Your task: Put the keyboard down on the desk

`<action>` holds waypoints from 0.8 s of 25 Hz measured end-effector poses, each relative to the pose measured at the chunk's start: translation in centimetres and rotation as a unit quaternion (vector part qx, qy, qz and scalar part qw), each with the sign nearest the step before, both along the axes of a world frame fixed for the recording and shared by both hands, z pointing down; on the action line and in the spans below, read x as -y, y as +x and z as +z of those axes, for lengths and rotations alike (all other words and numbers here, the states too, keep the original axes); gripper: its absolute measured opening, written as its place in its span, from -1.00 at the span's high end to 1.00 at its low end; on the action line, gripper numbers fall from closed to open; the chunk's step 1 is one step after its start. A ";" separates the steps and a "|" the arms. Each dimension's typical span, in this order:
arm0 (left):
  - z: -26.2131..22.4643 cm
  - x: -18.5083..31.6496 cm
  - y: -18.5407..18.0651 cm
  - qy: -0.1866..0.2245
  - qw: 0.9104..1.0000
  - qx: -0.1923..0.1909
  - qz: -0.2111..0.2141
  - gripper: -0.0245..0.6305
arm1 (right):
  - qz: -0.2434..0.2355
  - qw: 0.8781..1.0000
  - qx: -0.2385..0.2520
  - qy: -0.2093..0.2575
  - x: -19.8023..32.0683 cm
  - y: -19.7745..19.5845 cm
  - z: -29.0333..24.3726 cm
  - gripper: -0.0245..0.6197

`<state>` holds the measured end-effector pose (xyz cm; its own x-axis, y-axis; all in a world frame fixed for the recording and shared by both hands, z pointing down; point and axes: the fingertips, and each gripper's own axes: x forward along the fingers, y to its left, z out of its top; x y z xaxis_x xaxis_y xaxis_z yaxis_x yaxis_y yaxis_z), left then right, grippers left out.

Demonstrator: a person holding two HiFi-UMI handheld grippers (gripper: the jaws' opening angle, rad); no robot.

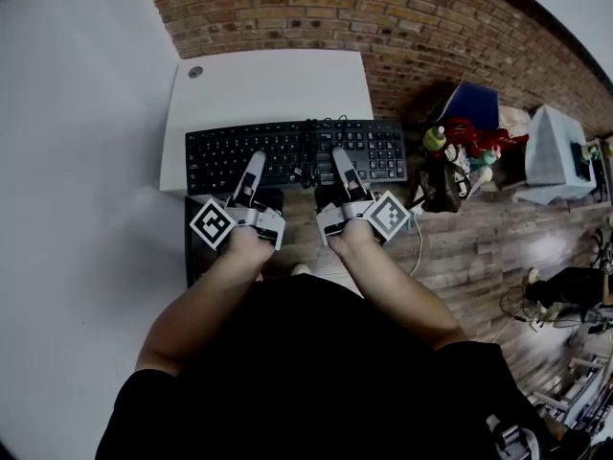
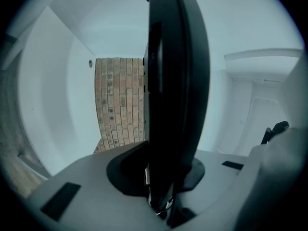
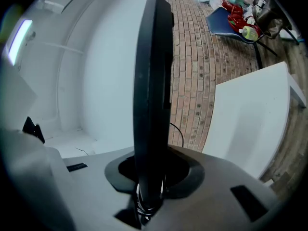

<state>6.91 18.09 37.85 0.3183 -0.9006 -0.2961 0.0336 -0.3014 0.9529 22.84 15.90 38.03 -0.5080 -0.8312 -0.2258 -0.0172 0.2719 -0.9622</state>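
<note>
A white desk (image 1: 268,89) sits at the upper centre of the head view, its far edge against a brick wall (image 1: 383,12) that runs across the top of the frame. A plain white surface fills the left side and wood-plank flooring (image 1: 479,247) fills the right. At the right of the frame, against the brick, a blue chair (image 1: 474,103) is piled with red and other clutter, with a green-capped bottle (image 1: 436,139) next to it and a white box (image 1: 556,151) further right. A dark block (image 1: 192,252) sits under the desk's near left corner. The person's 2 bare forearms reach up from the bottom centre, side by side and nearly parallel. The left hand (image 1: 251,244) and the right hand (image 1: 351,235) are each wrapped round a gripper handle, with the marker cubes turned outward. The left gripper (image 1: 255,164) and the right gripper (image 1: 338,158) point toward the desk. Each is clamped on the near long edge of the black keyboard (image 1: 287,151), 1 on each side of its bundled cable (image 1: 311,156). In both gripper views the keyboard shows edge-on as a dark slab pinched in the jaw slot. The keyboard lies level across the desk's near edge in the head view. In the right gripper view a strip of brick shows between it and the desk top.
</note>
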 end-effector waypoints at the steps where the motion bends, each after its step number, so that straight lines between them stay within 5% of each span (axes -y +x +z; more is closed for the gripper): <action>1: 0.0 0.1 0.3 0.001 1.000 0.000 -0.002 0.68 | -0.001 1.000 -0.001 0.000 0.1 0.3 0.1 0.60; 20: 1.8 6.1 -3.4 -0.009 1.000 -0.002 -0.001 0.68 | -0.011 1.000 -0.003 -0.015 6.0 -3.4 2.2 0.60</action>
<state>3.47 11.95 39.69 0.3157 -0.9065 -0.2803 0.0363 -0.2837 0.9582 19.44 9.91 40.27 -0.5271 -0.8265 -0.1976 -0.0174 0.2430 -0.9699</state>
